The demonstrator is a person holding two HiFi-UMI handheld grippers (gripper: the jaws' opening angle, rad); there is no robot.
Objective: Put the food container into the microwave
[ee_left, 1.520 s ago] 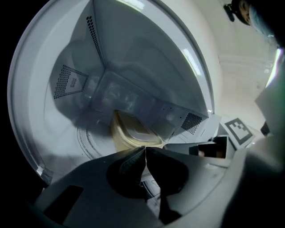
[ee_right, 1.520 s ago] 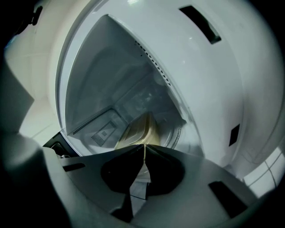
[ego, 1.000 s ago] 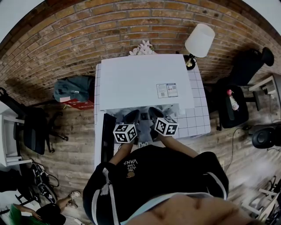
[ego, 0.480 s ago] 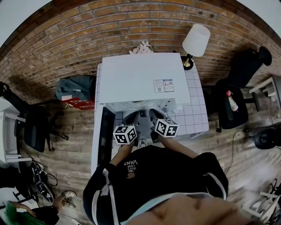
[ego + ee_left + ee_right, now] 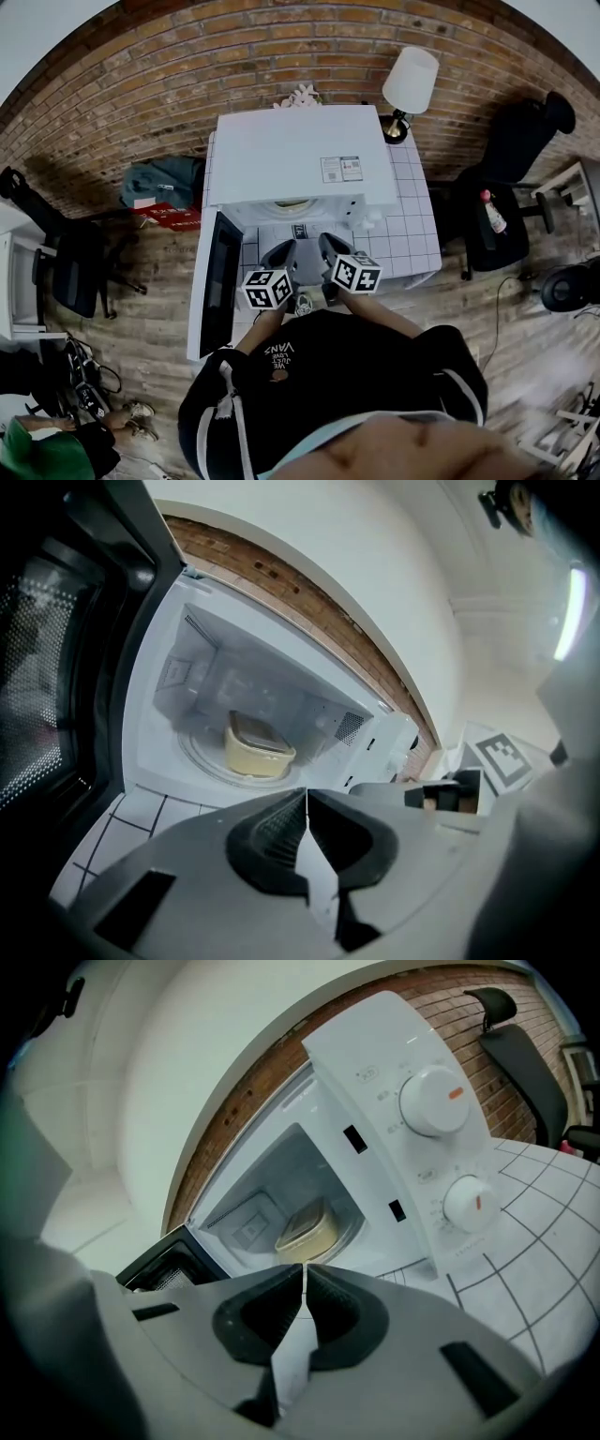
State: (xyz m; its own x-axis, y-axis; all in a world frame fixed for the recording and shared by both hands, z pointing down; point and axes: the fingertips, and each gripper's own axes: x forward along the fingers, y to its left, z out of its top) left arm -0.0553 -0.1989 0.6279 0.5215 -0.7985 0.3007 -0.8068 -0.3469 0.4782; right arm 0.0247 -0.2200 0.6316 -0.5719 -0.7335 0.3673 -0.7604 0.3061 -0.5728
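Left gripper [image 5: 307, 791]: jaws pressed together, nothing between. Right gripper [image 5: 306, 1269]: same, empty. Food container [image 5: 255, 745], pale yellow, on turntable inside microwave [image 5: 291, 155], beyond both jaw tips, untouched. Door [image 5: 217, 281] open at left. Dials [image 5: 433, 1099]: markings unreadable. Top sticker [image 5: 340, 169] illegible. Shirt print [image 5: 281, 349]: "VANS".

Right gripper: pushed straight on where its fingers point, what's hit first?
Likely the pale yellow lidded food container inside the open white microwave; it sits straight ahead of the shut right gripper. Depth unclear: the cavity floor might come first.
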